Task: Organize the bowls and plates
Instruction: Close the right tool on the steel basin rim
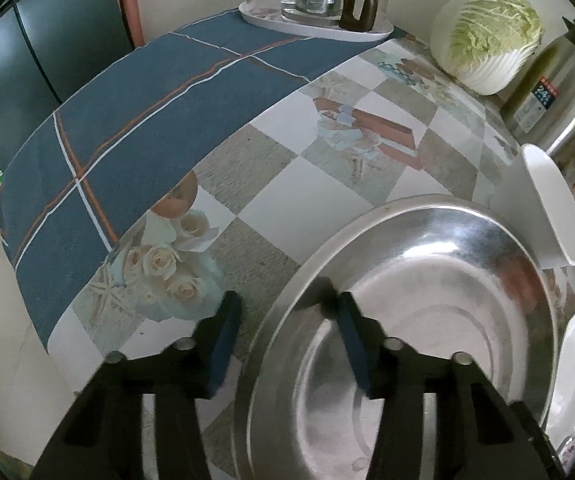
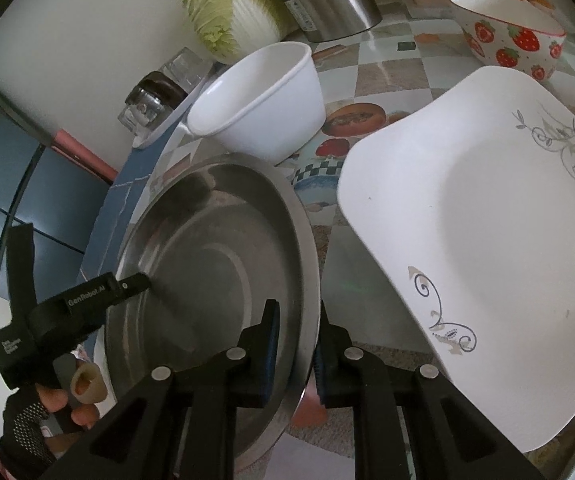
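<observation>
**Ana:** Between the right gripper's (image 2: 295,354) jaws sits the rim of the steel pan (image 2: 215,280); they are clenched on its near-right edge, one pad inside the rim, one outside.

**Ben:** And the left gripper (image 1: 283,320)?

**Ana:** Released. Its jaws stand wide apart, straddling the pan's opposite rim with one finger over the metal and one over the table (image 1: 327,196), neither pressing yet.

**Ben:** So the pan hangs on one pinch?

**Ana:** I judge so, or nearly; whether its far side rests on the table I cannot tell. That is the first risk: a smooth, thin rim held at one point can pivot or slide out, especially if it is lifted before the left jaws close.

**Ben:** What lies around it?

**Ana:** Just beyond the pan's far rim stands a plain white bowl (image 2: 263,100), very near it, maybe touching. To the pan's right a square white plate (image 2: 487,260) with grey scrollwork sits tilted, its edge near the pan. Farther back, toward the table's far edge, is a strawberry bowl (image 2: 515,36).

**Ben:** So a swing would hit something.

**Ana:** Likely. A tipping pan could knock the white bowl or clip the plate. The blue cloth (image 1: 119,128) along the table's left side could also drag if the rim catches it.
</observation>
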A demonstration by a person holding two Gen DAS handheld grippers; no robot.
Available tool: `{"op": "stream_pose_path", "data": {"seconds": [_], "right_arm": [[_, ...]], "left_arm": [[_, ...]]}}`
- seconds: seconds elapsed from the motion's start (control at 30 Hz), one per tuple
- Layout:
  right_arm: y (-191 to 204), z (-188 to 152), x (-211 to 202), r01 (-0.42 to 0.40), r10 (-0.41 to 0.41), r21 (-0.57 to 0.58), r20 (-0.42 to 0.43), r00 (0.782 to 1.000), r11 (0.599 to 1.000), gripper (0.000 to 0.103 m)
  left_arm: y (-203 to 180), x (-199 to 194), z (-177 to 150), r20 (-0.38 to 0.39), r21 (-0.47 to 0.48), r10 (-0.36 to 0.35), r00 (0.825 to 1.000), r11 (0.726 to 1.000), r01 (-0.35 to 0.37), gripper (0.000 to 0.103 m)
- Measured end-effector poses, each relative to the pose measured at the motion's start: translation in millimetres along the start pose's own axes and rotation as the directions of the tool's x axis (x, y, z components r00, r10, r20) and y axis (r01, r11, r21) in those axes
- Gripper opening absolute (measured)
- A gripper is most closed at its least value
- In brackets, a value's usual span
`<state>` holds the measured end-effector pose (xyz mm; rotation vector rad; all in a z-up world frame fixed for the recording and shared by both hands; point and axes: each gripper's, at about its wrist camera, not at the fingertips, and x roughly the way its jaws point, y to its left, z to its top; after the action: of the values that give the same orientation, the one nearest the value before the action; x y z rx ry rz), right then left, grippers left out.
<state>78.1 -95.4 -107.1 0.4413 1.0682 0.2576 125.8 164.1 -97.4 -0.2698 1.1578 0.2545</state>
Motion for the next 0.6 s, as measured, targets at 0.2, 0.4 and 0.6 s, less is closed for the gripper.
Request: {"op": "stream_pose_path", "data": {"seconds": [0.2,0.4,0.6], "right_arm": [[9,2,-2,0.058,-0.058,-0.054,0.007,0.998,0.997,0.015],[21,7,-17,0.072,-0.067,-0.108,0.047,0.997,0.992,0.015],[26,11,-24,0.066,-0.059,-0.121,0.058,0.997,0.99,0.015]], "left_arm": [[12,-4,2,-0.009,-0.058,-0.076,0.997,0.995,0.076,0.038],[15,-16,4,0.006,-0.067,-0.086,0.996,0.994,0.086,0.035],[24,-26,5,0.007,-0.096,-0.126,0.992,0.987,0.126,0.033]]}}
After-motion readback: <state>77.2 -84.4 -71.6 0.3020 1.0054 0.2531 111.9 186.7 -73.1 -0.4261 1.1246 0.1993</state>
